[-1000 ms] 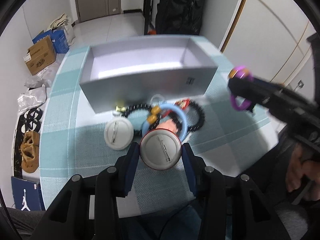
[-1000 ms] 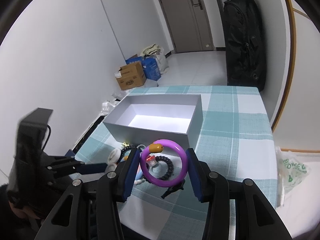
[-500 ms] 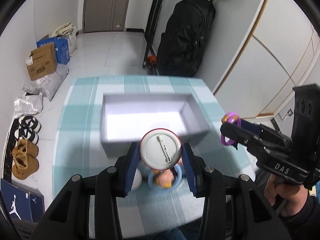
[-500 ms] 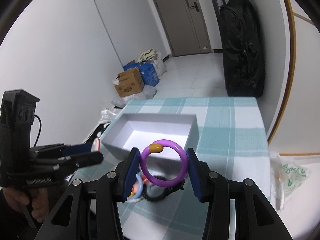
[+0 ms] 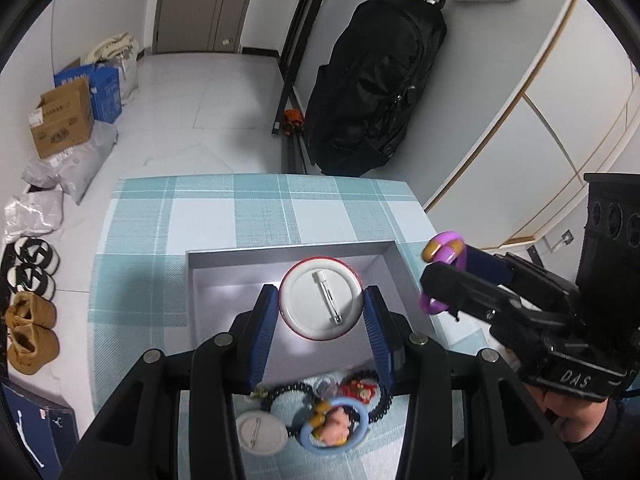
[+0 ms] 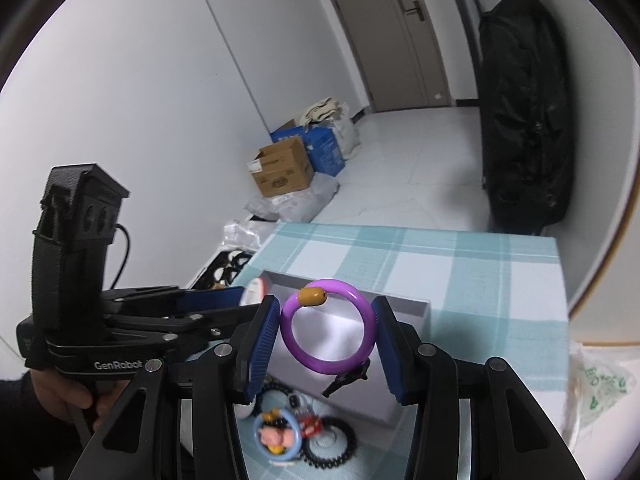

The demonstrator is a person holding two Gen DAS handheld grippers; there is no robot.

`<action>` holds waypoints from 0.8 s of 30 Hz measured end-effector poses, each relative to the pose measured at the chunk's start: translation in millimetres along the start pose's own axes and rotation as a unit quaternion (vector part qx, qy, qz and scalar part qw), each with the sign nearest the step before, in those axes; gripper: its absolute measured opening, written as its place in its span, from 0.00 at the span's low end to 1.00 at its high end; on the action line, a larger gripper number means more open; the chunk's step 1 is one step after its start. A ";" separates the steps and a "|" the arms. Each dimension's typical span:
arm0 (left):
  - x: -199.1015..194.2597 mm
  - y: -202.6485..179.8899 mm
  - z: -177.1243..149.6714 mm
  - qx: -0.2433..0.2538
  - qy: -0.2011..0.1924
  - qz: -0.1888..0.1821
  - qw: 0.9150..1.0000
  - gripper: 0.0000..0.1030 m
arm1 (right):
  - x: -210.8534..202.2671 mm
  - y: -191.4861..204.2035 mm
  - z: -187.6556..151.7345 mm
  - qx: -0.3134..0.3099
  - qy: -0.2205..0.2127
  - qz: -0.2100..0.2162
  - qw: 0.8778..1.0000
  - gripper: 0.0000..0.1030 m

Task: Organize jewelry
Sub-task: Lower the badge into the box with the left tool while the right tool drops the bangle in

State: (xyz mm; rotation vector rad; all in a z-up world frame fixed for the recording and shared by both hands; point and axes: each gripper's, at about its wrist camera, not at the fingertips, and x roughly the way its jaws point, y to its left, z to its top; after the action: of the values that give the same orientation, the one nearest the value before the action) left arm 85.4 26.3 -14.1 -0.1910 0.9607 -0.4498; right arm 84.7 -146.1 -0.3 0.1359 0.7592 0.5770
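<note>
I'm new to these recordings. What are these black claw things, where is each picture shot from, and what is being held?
No robot here: a person holds a two-fingered tool in each hand, with a camera on each looking along its fingers. In the left view, the left gripper pinches a round pin badge, back side up, over the open grey box. In the right view, the right gripper pinches a purple bangle with a yellow bead, also above the box. On the checked tablecloth, in front of the box, lie another badge, a black beaded bracelet and a blue ring with a small figure.
</note>
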 end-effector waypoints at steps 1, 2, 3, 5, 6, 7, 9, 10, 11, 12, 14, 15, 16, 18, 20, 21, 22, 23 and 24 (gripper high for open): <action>3.0 2.2 1.2 -0.001 0.002 -0.002 1.000 0.37 | 5.3 -1.5 1.3 0.003 0.004 0.005 1.000 0.45; 5.7 3.6 2.4 -0.003 0.004 -0.005 1.000 0.37 | 9.1 -3.0 0.8 0.004 0.007 0.008 1.000 0.45; 8.7 5.3 3.0 -0.005 0.007 -0.007 1.000 0.37 | 13.1 -4.3 0.9 0.006 0.010 0.010 1.000 0.45; 14.3 8.6 4.2 -0.010 0.013 -0.012 1.000 0.37 | 22.2 -6.6 0.1 0.005 0.019 0.009 1.000 0.45; 17.5 10.6 4.7 -0.011 0.016 -0.014 1.000 0.37 | 26.3 -7.4 -0.7 0.000 0.024 0.003 1.000 0.45; 20.7 12.4 5.4 -0.013 0.020 -0.016 1.000 0.37 | 31.1 -9.0 -1.7 -0.004 0.029 -0.002 1.000 0.45; 26.6 16.1 6.8 -0.016 0.029 -0.023 0.999 0.37 | 37.5 -13.6 -2.3 -0.001 0.038 0.000 0.999 0.45; 29.3 16.6 7.8 -0.019 0.032 -0.025 0.999 0.37 | 39.4 -15.4 -2.6 0.001 0.040 0.000 0.999 0.45; 31.6 18.2 8.5 -0.021 0.036 -0.026 0.999 0.37 | 41.5 -18.1 -2.8 0.003 0.043 0.001 0.999 0.45; 33.6 19.4 9.0 -0.022 0.040 -0.030 0.998 0.37 | 43.3 -20.9 -3.1 0.007 0.045 0.003 0.999 0.45; 36.2 20.1 9.2 -0.020 0.043 -0.031 0.998 0.37 | 45.8 -25.3 -2.9 0.016 0.048 0.006 0.999 0.45; 37.5 20.5 9.7 -0.020 0.046 -0.033 0.998 0.37 | 47.3 -27.1 -2.7 0.019 0.050 0.009 0.999 0.45; 38.8 20.8 10.1 -0.020 0.048 -0.037 0.998 0.37 | 48.8 -28.3 -2.5 0.022 0.052 0.011 0.998 0.45; 39.5 22.3 11.7 -0.025 0.046 -0.039 0.998 0.37 | 50.9 -29.4 -1.5 0.026 0.054 0.014 0.998 0.45; 41.7 24.3 13.9 -0.032 0.046 -0.044 0.997 0.37 | 56.8 -31.1 -1.1 0.032 0.062 0.018 0.997 0.47; 43.6 26.0 15.0 -0.040 0.050 -0.047 0.997 0.37 | 58.1 -31.8 -1.3 0.033 0.063 0.017 0.997 0.48; 45.8 28.0 15.8 -0.048 0.056 -0.053 0.996 0.37 | 59.4 -32.4 -1.1 0.034 0.065 0.015 0.997 0.48; 46.1 28.4 16.7 -0.051 0.057 -0.062 0.995 0.37 | 59.5 -32.5 -0.8 0.034 0.066 0.013 0.997 0.48; 45.2 28.8 17.5 -0.053 0.059 -0.071 0.994 0.40 | 58.1 -32.3 0.0 0.032 0.064 0.011 0.997 0.52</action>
State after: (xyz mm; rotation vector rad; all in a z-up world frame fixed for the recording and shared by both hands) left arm 130.2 31.0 -48.1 -0.3332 1.0920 -0.5457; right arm 132.7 -141.8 -46.1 0.1683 0.9011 0.5866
